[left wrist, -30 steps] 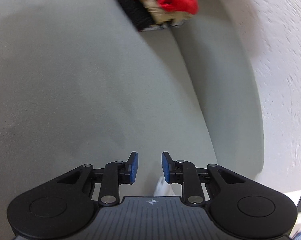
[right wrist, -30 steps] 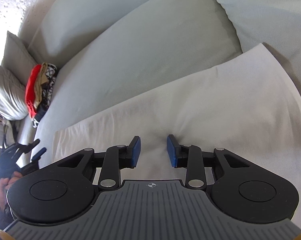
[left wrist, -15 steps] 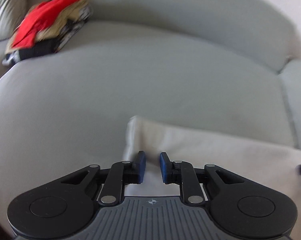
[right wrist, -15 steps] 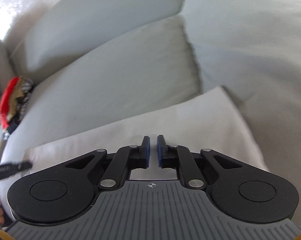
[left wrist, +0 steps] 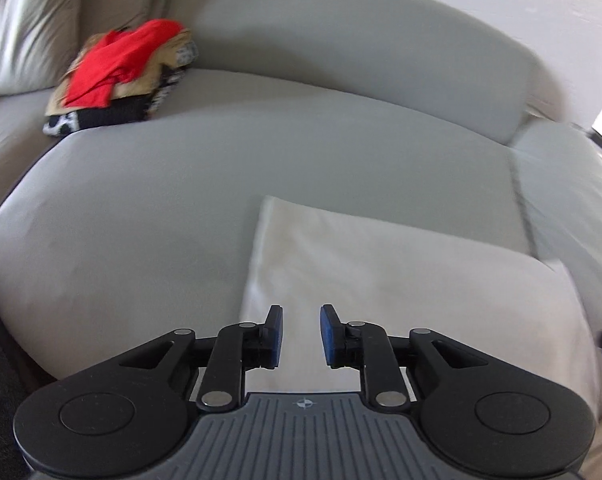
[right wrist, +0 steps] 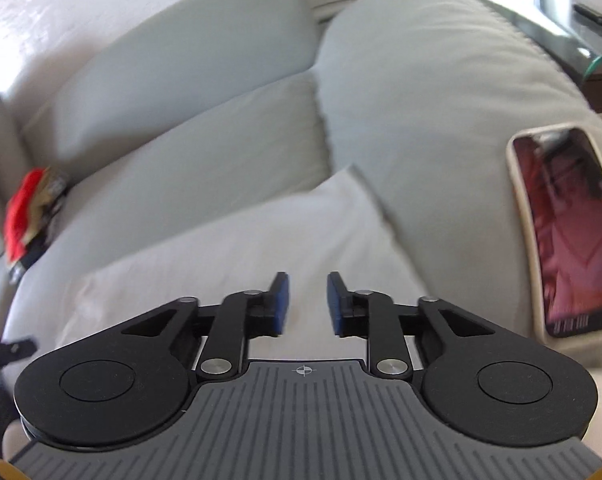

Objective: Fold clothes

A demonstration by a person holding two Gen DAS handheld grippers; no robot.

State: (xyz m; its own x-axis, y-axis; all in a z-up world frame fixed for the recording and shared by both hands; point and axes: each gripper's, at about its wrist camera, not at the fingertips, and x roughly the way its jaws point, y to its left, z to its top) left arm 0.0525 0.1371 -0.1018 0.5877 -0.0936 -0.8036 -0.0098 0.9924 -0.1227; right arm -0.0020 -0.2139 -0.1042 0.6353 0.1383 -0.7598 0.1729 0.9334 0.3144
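Both the left gripper (left wrist: 301,330) and right gripper (right wrist: 304,304) hang parted and empty over the flat white cloth (left wrist: 401,280), fold apparently laid; next, grip an edge.

Both cameras sit just behind their own fingers (left wrist: 276,330) and look forward and down, close over the sofa seat (left wrist: 141,208). The left wrist view faces the backrest from the folded white cloth's (left wrist: 401,280) left edge; the right wrist view (right wrist: 381,120) looks from nearer its right end, taking in a phone (right wrist: 565,232). Both share the cloth and the distant pile of clothes (left wrist: 121,76).
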